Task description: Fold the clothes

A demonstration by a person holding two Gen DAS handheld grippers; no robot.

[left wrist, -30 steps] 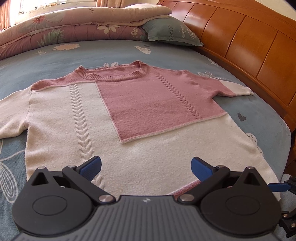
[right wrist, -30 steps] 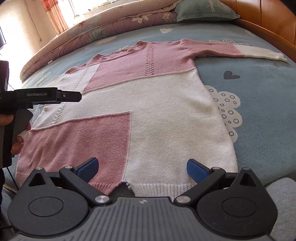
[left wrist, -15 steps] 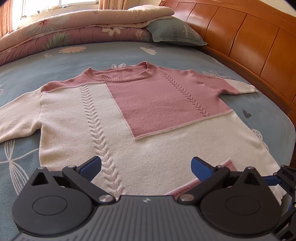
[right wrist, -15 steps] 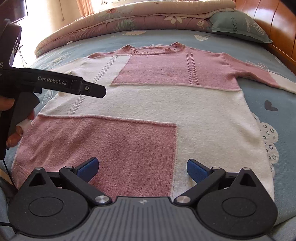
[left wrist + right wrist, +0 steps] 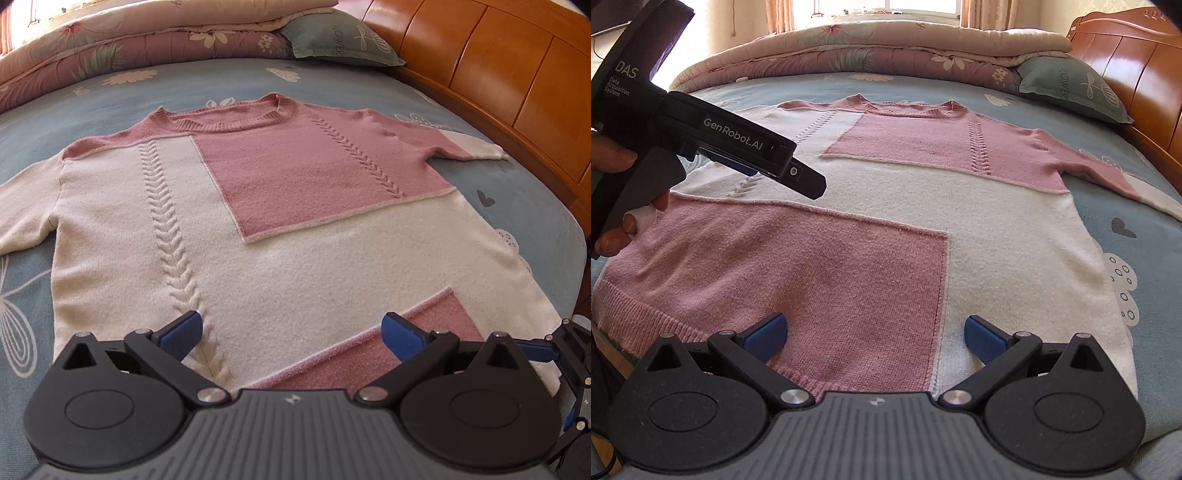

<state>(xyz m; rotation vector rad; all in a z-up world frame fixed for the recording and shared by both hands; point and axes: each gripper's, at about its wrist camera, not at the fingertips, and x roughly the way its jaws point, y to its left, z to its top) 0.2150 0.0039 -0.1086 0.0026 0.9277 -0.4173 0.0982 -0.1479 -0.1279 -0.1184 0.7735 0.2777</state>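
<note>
Both tongs spread wide and empty, low over the hem end of a pink-and-cream patchwork knit sweater (image 5: 280,236) laid flat, front up, on a blue flower-print bed sheet (image 5: 92,96). Left tongs (image 5: 291,328) above the cream half beside the raised cable braid; right tongs (image 5: 875,332) above the pink lower patch, straddling its seam with the cream. Sweater's long axis straight ahead of both, hem nearest, ribbed collar farthest. Ribbed hem edge just under each pair, so likely the first hold for a fold away toward the collar. Left sleeve out beyond the left tongs, right sleeve stretched toward the orange wooden headboard (image 5: 517,74). Nothing on the knit in the way. Past the collar, a grey-green pillow (image 5: 1071,88) and a rolled floral quilt (image 5: 868,48).
</note>
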